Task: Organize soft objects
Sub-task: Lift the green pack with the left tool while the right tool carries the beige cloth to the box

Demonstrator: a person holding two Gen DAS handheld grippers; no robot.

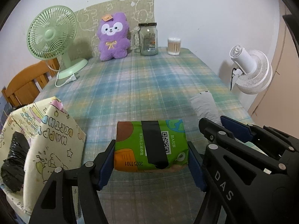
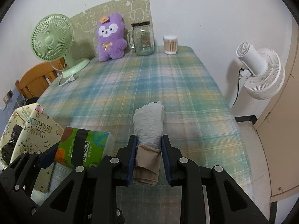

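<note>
Only the right wrist view shows right gripper (image 2: 147,143) pinching grey roll (image 2: 148,125); left gripper (image 1: 151,149) clamps tissue pack (image 1: 149,143)

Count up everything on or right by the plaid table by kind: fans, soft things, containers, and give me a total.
Fans: 2, the green fan and the white fan.
Soft things: 3, the purple plush, the green tissue pack and the grey bag roll.
Containers: 3, the glass jar, the cotton swab tub and the birthday gift bag.
Total: 8
</note>
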